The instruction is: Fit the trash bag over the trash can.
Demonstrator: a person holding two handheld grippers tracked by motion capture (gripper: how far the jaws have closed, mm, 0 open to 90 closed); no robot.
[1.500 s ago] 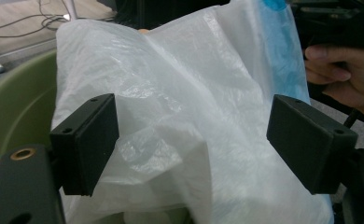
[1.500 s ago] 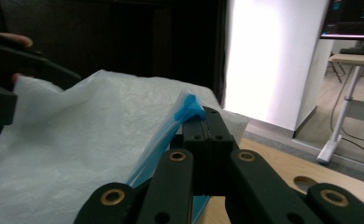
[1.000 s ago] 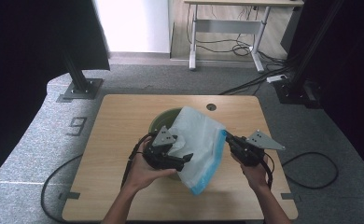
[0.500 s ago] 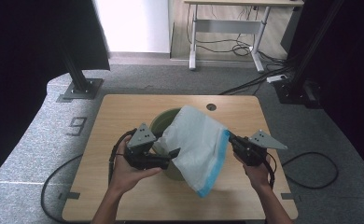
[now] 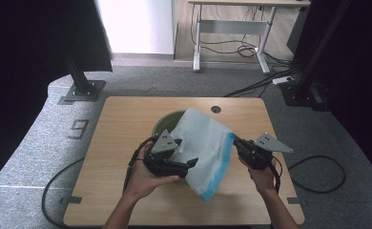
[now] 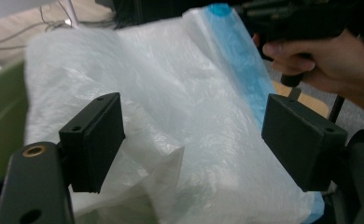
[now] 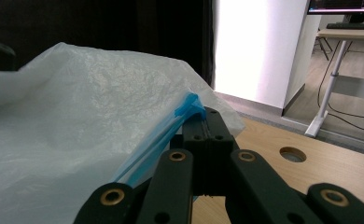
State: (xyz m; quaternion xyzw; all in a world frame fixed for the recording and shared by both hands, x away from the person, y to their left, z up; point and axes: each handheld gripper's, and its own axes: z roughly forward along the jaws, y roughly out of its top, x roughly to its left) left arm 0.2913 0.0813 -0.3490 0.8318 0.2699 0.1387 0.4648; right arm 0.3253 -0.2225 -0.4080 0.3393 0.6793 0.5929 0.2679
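Reading left to right: my left tongs [image 5: 190,164] stand wide open, jaws either side of the white plastic bag [image 5: 203,143] without pressing it. The bag drapes over the green bowl [image 5: 164,123] on the surface [image 5: 122,124]. My right tongs [image 5: 235,141] are clamped shut on the bag's blue edge [image 7: 182,112].

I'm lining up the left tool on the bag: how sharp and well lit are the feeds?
High view: even light, sharp, bright wall at top. Left gripper view: white bag soft and washed out up close, pads crisp. Right gripper view: glare from the white wall behind, bag's blue edge sharp at the right tool.
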